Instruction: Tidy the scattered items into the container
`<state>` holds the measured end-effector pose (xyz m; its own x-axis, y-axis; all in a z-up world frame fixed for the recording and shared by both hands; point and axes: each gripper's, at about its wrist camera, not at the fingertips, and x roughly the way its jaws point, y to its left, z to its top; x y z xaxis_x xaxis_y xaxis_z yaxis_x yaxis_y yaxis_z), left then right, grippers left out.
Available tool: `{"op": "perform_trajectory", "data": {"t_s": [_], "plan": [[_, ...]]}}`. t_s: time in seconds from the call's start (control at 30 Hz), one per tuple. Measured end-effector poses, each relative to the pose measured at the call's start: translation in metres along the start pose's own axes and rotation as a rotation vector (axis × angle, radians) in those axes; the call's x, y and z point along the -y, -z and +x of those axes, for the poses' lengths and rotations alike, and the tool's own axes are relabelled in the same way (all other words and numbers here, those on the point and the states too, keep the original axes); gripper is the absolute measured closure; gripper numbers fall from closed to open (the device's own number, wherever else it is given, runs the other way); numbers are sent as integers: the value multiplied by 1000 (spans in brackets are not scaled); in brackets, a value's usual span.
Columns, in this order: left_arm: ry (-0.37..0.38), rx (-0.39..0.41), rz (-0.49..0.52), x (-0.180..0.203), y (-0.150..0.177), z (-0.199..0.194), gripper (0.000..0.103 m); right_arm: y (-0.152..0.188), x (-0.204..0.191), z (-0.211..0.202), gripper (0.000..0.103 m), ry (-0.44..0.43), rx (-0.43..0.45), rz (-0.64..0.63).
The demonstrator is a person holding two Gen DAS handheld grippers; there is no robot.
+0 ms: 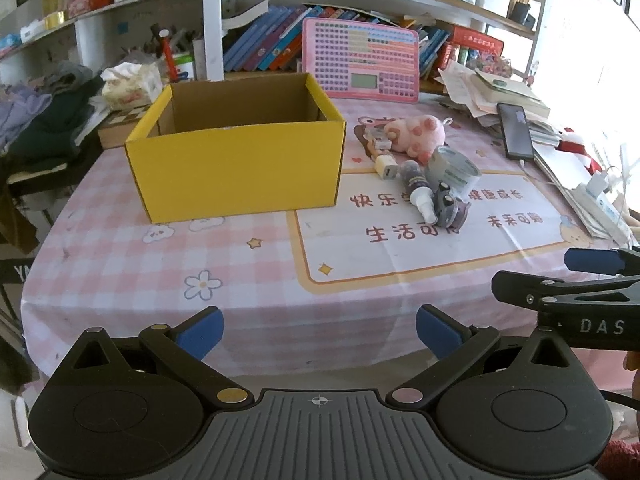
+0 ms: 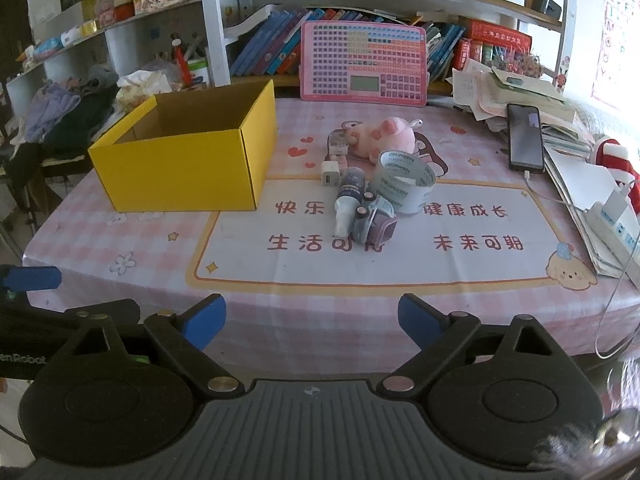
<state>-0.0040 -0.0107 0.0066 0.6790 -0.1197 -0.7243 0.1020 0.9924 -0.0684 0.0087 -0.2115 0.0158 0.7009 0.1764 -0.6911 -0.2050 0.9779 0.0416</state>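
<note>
while both tools hang over the near edge of the table, my left gripper (image 1: 320,330) and right gripper (image 2: 312,320) stand spread wide with nothing between the blue pads. i take the yellow box (image 1: 236,168) as landmark: it sits open-topped, and just to its right lies the cluster, a pink plush pig (image 2: 384,136), white charger (image 2: 331,174), spray bottle (image 2: 347,204), tape roll (image 2: 404,184) and purple toy car (image 2: 376,224), all outside the box.
</note>
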Motion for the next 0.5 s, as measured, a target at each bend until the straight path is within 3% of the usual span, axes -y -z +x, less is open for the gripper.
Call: {"op": "perform_trajectory", "data": {"t_s": [0.5], "plan": [[-19, 19, 8, -3, 1, -5, 0, -2, 2, -5, 9, 16, 17, 20]]}}
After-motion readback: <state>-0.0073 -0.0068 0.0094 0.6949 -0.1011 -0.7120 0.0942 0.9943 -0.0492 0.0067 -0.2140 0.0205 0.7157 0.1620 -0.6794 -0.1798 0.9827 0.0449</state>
